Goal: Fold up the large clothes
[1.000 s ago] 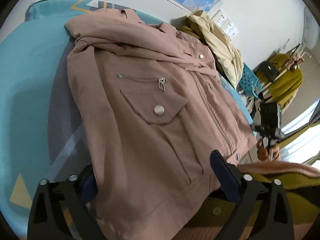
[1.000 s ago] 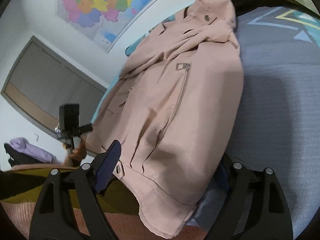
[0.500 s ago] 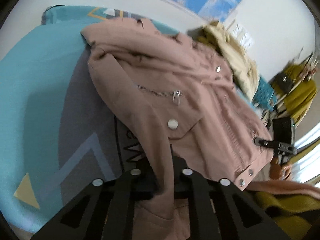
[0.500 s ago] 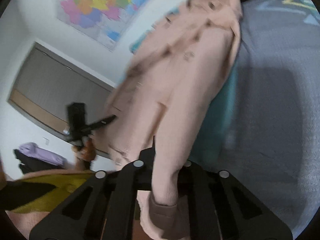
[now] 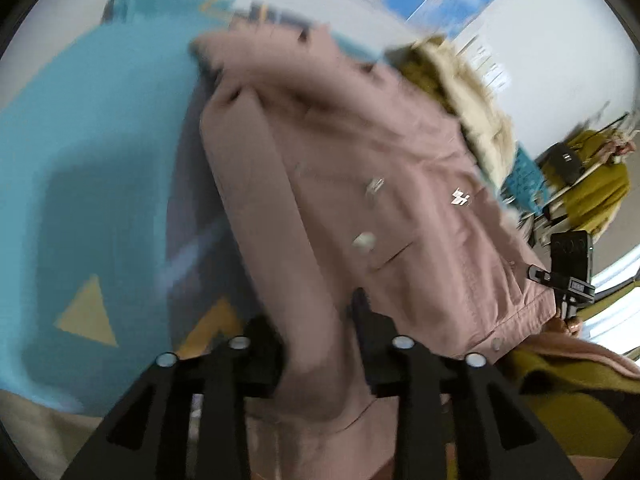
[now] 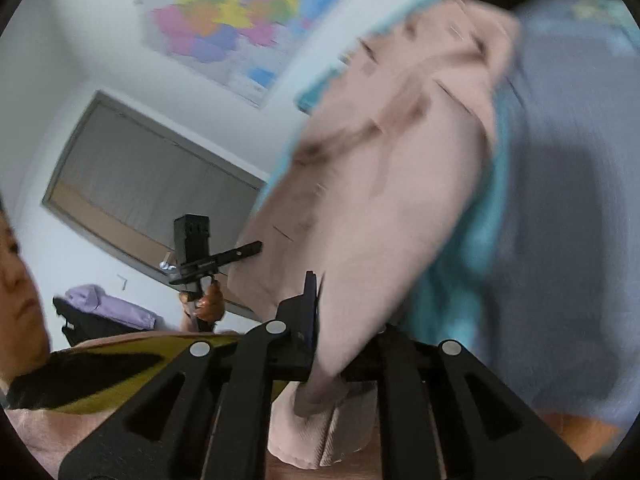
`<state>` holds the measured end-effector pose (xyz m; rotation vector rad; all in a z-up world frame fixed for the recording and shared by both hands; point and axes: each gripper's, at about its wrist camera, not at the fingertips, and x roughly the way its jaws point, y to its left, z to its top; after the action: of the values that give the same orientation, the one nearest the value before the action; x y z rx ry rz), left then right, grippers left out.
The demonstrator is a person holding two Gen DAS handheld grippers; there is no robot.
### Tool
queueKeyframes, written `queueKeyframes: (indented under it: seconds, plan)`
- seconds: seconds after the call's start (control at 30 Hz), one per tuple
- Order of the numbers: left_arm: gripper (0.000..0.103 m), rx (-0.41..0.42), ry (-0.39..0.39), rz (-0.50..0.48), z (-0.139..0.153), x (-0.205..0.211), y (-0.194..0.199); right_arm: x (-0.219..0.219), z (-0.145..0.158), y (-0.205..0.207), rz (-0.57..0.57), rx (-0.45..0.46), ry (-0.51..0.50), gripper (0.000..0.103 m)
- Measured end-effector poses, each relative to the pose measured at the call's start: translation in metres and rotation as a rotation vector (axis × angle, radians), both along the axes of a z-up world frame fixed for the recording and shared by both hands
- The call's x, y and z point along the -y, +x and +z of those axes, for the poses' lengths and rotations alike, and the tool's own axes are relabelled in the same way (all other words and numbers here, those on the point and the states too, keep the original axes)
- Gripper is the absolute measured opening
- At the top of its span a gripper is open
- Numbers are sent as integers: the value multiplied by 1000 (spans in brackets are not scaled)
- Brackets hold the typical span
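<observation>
Nearest in each view, the black tongs hold the bottom hem of the pink jacket: the left gripper has a bunched fold of cloth between its jaws, which are opening a little yet with cloth filling the gap, and the right gripper pinches the other hem corner, its jaws likewise easing apart around a thick roll of fabric. The jacket is lifted at this near edge, and its far part lies on the bed, collar end farthest away. It looks like a soft, fairly heavy cotton twill that will sag and drape instead of holding a line, so the hem corners (doubled and stitched, less likely to slip) seem the right places to hold. Metal snaps and a zip pull glint on the front. The bedcover is smooth teal and grey with yellow triangles. Beyond lies a cream and olive heap of clothes, and a coloured map hangs on the white wall.
</observation>
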<state>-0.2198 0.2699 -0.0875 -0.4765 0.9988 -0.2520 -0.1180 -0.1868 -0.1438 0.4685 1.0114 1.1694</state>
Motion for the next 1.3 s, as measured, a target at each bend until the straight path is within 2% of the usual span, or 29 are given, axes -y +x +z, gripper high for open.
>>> queueKeyframes:
  seconds: [0.03, 0.07, 0.1, 0.13, 0.17, 0.2, 0.23, 0.27, 0.3, 0.47, 0.57, 0.63, 0.73, 0.87, 1.0, 1.2, 1.3]
  plan:
    - [39, 21, -22, -4, 0, -2, -2, 1, -8, 1, -3, -23, -8, 14]
    - [49, 30, -50, -20, 0, -3, -4, 3, -13, 0, -4, -34, -19, 22]
    - [50, 37, -66, -31, 0, -3, -4, 3, -19, 0, 8, -53, -22, 35]
    - [50, 39, -53, -40, 1, 0, -4, 5, -23, -2, 17, -63, -20, 41]
    - [38, 39, -25, -54, 1, 5, -3, 4, -25, -3, 21, -66, -24, 42]
    - [26, 39, -8, -55, 1, 9, -2, 2, -25, -5, 30, -61, -26, 40]
    - [8, 29, 1, -51, 1, 11, 0, 1, -23, -6, 43, -54, -9, 34]
    - [4, 24, 1, -37, 1, 10, 2, 1, -20, -6, 43, -46, 7, 10]
    - [4, 31, -11, -26, 3, 9, 2, 0, -12, -6, 44, -27, 27, 5]
    - [2, 135, -61, 12, 36, 0, 1, 0, 32, -3, 23, 89, 98, 4]
    - [2, 202, -39, 15, 62, -1, 7, -3, 59, 10, -2, 126, 150, 4]
    - [2, 217, -32, 24, 73, -4, 15, -4, 75, 20, -21, 156, 169, 4]
    - [2, 227, -64, 50, 84, -18, 30, -9, 93, 39, -51, 164, 200, 4]
    - [2, 246, -76, 82, 108, -42, 57, -11, 111, 71, -101, 150, 227, 5]
    - [2, 268, -28, 85, 131, -51, 87, -16, 119, 111, -151, 106, 258, 5]
    - [2, 229, -6, 91, 149, -69, 152, -25, 124, 165, -210, 51, 246, 5]
    - [3, 194, 7, 93, 147, -76, 187, -29, 117, 198, -250, 11, 215, 5]
